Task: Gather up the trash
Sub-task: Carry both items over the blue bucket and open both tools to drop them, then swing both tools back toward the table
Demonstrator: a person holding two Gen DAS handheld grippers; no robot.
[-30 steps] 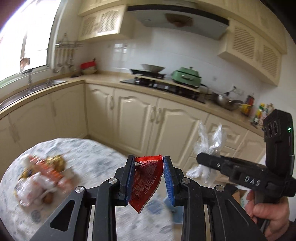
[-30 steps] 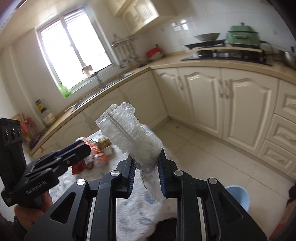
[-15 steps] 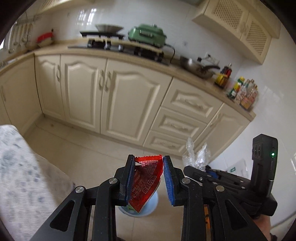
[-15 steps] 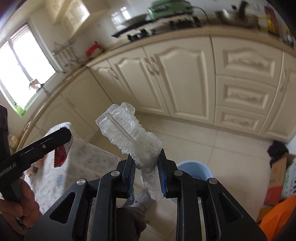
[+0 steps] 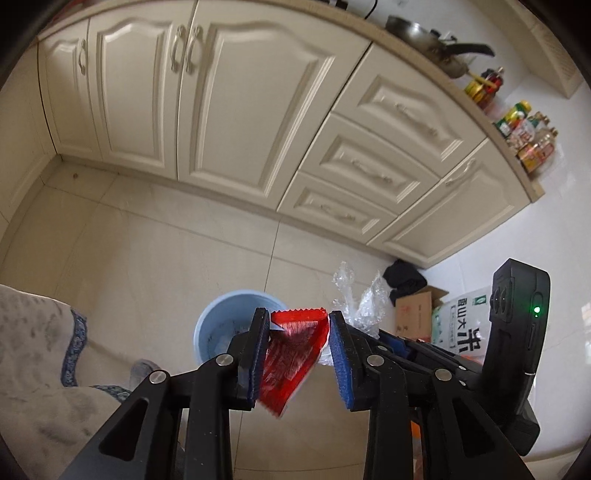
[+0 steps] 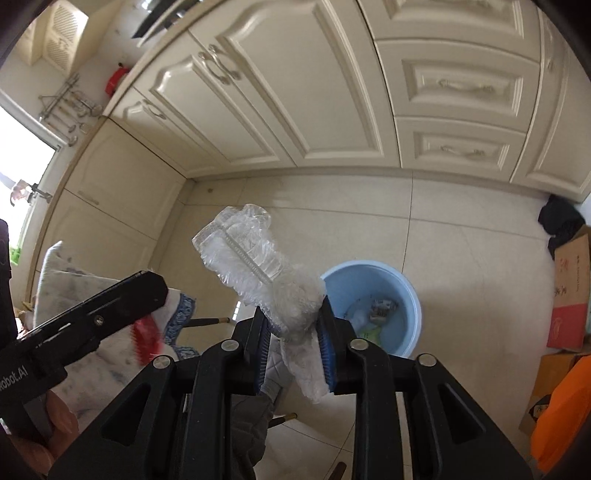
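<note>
Left hand-held gripper (image 5: 297, 354), pitched steeply down over blue bin (image 5: 218, 325), jaws easing apart around red wrapper (image 5: 291, 350); print on wrapper blurred, unreadable. Right hand-held gripper (image 6: 293, 343), likewise tilted down, jaws opening around crumpled clear plastic (image 6: 258, 266) near bin rim. Lettering "obot.AI", cut off, on left gripper body in right view. Large Chinese characters on white sack (image 5: 461, 332), partly hidden.

Home kitchen, cream cabinets (image 5: 255, 110), countertop pan (image 5: 424, 33), condiment bottles (image 5: 524, 133)
</note>
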